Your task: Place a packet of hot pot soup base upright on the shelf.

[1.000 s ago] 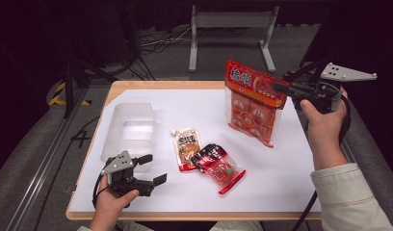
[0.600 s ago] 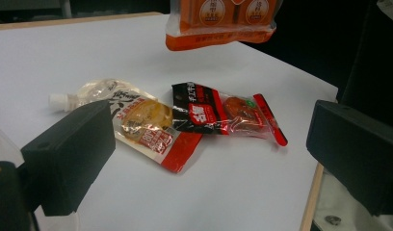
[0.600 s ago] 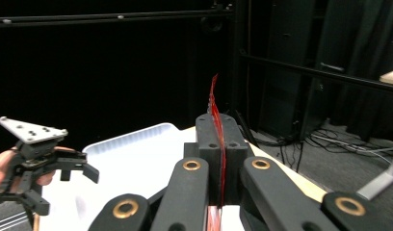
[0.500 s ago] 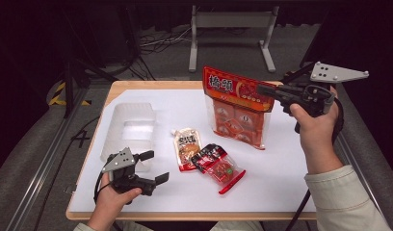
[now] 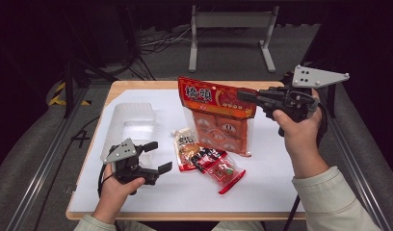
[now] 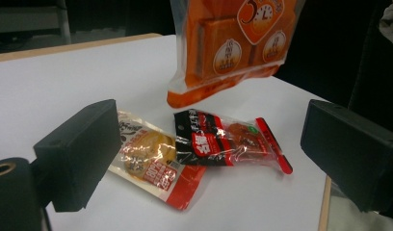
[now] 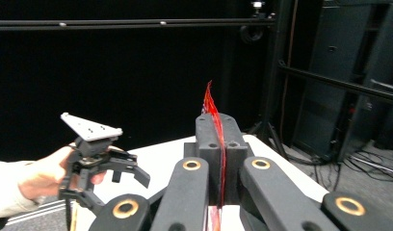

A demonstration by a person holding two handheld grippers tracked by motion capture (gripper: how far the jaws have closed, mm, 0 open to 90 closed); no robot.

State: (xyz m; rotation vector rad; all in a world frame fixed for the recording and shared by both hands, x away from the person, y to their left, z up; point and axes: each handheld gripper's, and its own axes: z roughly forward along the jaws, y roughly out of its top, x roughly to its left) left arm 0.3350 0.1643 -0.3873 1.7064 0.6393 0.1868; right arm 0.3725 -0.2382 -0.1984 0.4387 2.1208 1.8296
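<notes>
A large orange snack bag [image 5: 216, 115] hangs upright above the white table [image 5: 137, 197], pinched at its top right edge by my right gripper [image 5: 245, 95], which is shut on it. In the right gripper view the bag's red edge [image 7: 215, 120] sticks up between the closed jaws. My left gripper [image 5: 158, 156] rests open near the table's front left. Just beyond its jaws lie a small orange-and-white sachet [image 6: 149, 161] and a red-and-black snack packet [image 6: 223, 142] overlapping it, with the orange bag [image 6: 233, 43] hanging behind them.
A clear plastic container [image 5: 132, 120] sits at the table's left, behind my left gripper. A metal stand [image 5: 230, 29] and cables lie on the floor beyond the far edge. Dark rails run along both sides of the table.
My right gripper has carried the orange bag leftward and raised it, so it now hangs upright over the table's middle. The left gripper has stayed put and open.
</notes>
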